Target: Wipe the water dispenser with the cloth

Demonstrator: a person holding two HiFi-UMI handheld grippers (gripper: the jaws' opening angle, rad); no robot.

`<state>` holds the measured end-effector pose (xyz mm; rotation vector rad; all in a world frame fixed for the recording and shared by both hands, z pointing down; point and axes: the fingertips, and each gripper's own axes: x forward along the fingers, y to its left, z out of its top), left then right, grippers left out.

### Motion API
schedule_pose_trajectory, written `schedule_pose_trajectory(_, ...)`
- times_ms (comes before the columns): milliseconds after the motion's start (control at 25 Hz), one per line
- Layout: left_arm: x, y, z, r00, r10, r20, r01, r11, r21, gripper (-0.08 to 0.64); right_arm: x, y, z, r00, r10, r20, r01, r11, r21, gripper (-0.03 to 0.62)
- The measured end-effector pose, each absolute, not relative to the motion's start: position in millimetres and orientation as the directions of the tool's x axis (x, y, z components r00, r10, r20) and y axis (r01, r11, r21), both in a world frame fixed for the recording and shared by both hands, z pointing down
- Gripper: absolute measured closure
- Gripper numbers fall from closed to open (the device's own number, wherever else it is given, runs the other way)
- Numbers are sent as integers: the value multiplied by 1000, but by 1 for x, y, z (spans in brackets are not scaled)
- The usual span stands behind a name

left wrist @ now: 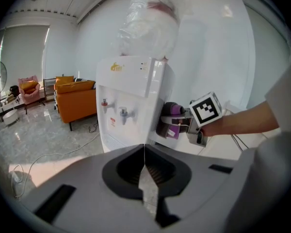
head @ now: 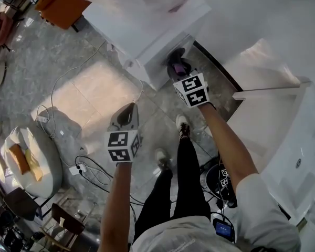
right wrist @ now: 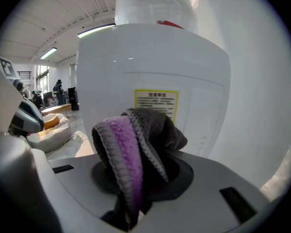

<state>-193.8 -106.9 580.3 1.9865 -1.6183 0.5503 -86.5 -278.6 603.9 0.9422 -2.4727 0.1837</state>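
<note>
Cloth (right wrist: 131,154) at dispenser (right wrist: 150,57) side
Right tool (head: 178,70) clamps the cloth there; left tool (left wrist: 144,165), jaws together and empty, hangs apart off the dispenser's front, over open floor (head: 94,88).

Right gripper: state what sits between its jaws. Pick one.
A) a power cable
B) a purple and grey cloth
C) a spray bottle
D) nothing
B: in the right gripper view, the right gripper is clamped on a folded purple and grey cloth, held up at the white side of the water dispenser.
</note>
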Motion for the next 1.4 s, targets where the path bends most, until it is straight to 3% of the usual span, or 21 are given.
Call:
schedule_pose_trajectory(400, -190, -82, 593, 232, -768, 597, -971, -145, 192, 545, -139, -203, 607, -747, -442, 497, -474, 878, 69, 505)
schedule_pose_trajectory(560, -179, -84, 613, 229, -754, 616, -970, -124, 210, 545, -145, -178, 615, -816, -355, 457, -409, 912, -20, 505)
schedule_pose_trajectory(720, -166, -101, 635, 228, -747, 625, -969, -109, 223, 545, -119, -202, 630, -799, -424, 426, -502, 861, -85, 505)
schedule_pose_trajectory(960, -149, -116, 668, 232, -705, 670, -969, -108, 222, 545, -40, -286, 685, -605, -631, 485, -765, 630, -134, 505)
schedule_pose_trajectory(1400, -133, -154, 728, 222, -655, 722, -975, -130, 182, 545, 11, -398, 766, -490, -717, 496, -862, 485, -151, 505)
